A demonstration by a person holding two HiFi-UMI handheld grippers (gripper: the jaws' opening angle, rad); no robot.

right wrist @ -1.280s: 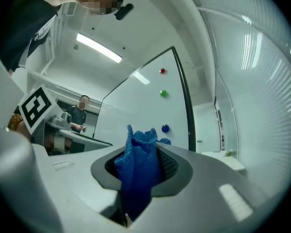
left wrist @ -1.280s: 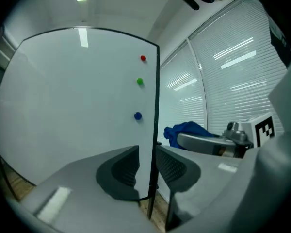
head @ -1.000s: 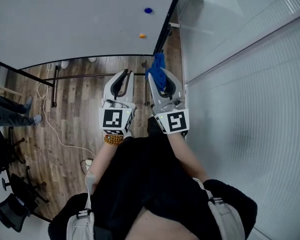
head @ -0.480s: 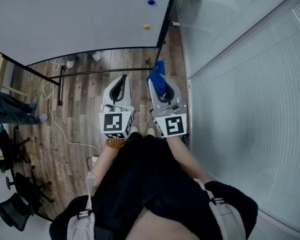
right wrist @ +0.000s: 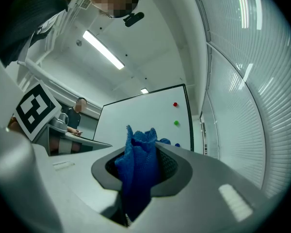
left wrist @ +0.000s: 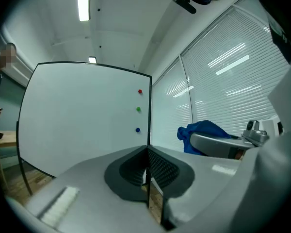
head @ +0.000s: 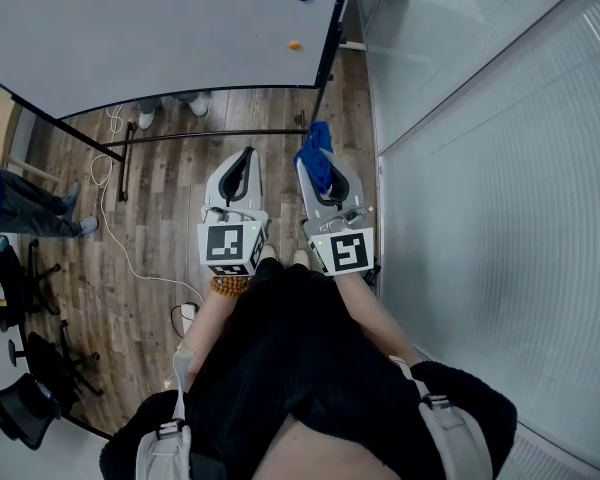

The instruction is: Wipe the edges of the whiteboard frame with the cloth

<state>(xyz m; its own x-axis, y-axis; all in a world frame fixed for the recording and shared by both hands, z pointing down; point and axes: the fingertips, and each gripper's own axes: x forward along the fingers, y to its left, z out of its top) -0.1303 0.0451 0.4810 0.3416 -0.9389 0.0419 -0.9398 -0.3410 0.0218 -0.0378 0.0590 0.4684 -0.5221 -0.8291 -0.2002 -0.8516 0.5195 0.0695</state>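
We count one whiteboard (head: 160,28), three magnets on it: red magnet (left wrist: 139,91), green magnet (left wrist: 138,109), blue magnet (left wrist: 137,129), plus one cloth (head: 317,160) and two grippers, left gripper (head: 246,156) and right gripper (head: 313,154), one marker cube (head: 228,244) each.
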